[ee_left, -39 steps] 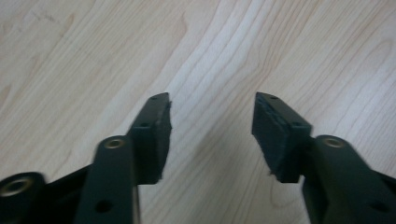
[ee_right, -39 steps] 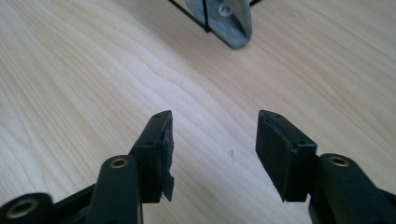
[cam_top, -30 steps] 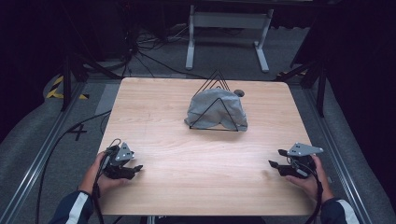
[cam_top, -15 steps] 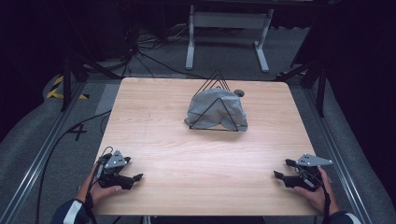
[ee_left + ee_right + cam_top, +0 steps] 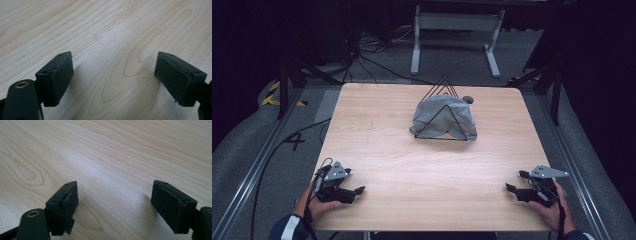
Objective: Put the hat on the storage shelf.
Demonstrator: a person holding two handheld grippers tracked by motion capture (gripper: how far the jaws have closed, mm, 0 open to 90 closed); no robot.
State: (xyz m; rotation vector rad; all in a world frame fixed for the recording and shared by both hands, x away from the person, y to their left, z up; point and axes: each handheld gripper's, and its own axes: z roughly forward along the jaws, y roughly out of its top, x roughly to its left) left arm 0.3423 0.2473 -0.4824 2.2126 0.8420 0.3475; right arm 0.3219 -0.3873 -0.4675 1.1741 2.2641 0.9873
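Cloth, grey and crumpled into a soft mound [image 5: 443,118], sits draped over a black wire rack of triangular frames [image 5: 441,111] toward the far edge of the pale wood-grain tabletop [image 5: 412,160], slightly right of centre. A small dark round object [image 5: 468,99] peeks out just behind it; I cannot tell what it is. Neither tool touches the fabric. The left hand-held gripper [image 5: 358,190] rests at the near left corner and the right hand-held gripper [image 5: 509,187] at the near right corner, both well apart from the mound, both with jaws spread wide and holding nothing. My guess is the handling of the cloth is either finished or not begun; nothing is in progress. Beyond the far edge stand a grey metal stand [image 5: 454,30], tangled black cables [image 5: 362,55] and grey carpeted floor [image 5: 242,150] in a dim room.
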